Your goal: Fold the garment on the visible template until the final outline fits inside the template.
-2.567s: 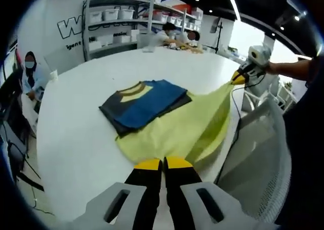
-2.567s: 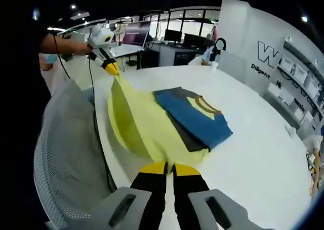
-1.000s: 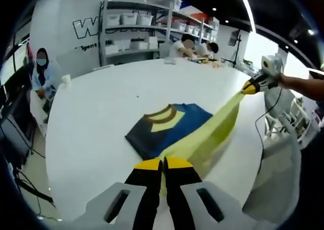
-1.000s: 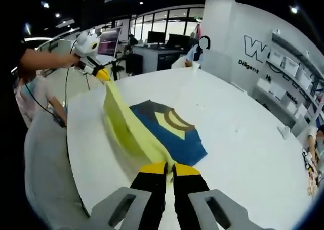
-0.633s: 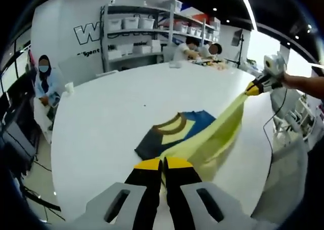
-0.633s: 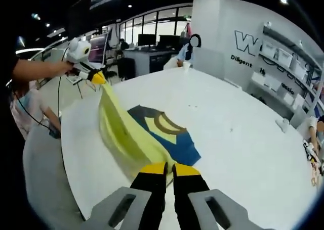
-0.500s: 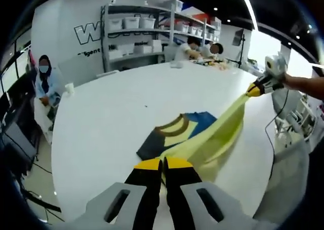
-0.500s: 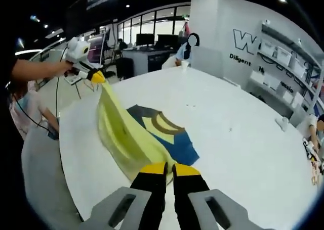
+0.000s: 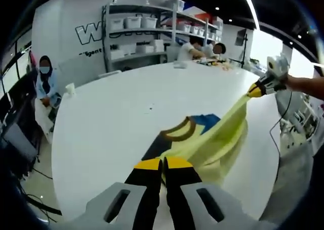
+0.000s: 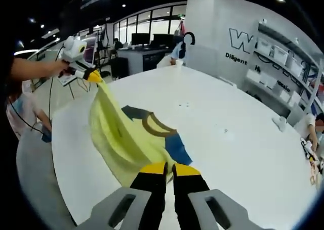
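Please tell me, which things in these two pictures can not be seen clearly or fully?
- Garment: in both views the lifted yellow cloth covers much of it, so its outline cannot be judged.
- Template: I cannot make one out on the white table.
- Left tool and right tool: where the cloth sits between the shut jaws is hidden by the jaws themselves.
- Wall lettering: cut off by shelves.

The left gripper (image 9: 162,163), yellow-tipped jaws closed, pinches a pale yellow cloth sheet (image 9: 215,141) stretched to the right gripper (image 9: 254,91). The sheet partly covers a folded blue-and-grey garment (image 9: 177,135) on the round white table (image 9: 111,113).
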A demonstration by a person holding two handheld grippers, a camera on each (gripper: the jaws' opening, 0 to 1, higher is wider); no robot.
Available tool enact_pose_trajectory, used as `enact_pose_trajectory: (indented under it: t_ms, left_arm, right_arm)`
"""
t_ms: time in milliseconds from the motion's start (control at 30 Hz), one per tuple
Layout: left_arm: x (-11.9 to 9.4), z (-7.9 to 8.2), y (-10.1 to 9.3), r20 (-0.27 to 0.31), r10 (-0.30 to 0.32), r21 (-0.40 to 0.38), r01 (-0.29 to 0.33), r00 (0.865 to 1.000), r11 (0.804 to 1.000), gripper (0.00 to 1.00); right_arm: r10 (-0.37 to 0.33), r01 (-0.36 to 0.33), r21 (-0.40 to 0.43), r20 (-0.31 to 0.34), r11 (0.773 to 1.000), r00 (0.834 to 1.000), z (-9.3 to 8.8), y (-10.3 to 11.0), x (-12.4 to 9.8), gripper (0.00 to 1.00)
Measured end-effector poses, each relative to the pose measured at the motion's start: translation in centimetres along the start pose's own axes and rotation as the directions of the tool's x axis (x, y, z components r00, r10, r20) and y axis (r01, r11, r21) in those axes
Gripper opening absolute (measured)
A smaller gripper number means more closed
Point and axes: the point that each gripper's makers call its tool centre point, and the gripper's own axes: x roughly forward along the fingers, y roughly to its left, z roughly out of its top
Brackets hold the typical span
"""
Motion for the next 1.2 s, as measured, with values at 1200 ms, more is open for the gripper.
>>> enact_pose_trajectory:
  t_ms: [1200]
  left_arm:
    - [5.8, -1.1, 3.7, -0.062, 0.013, -0.050, -0.017, 0.998, 0.999, 0.03]
  right_arm:
    - [-0.059, 0.066, 0.124, -0.059, 0.990, 0.996, -1.5, -2.9, 6.8, 0.00]
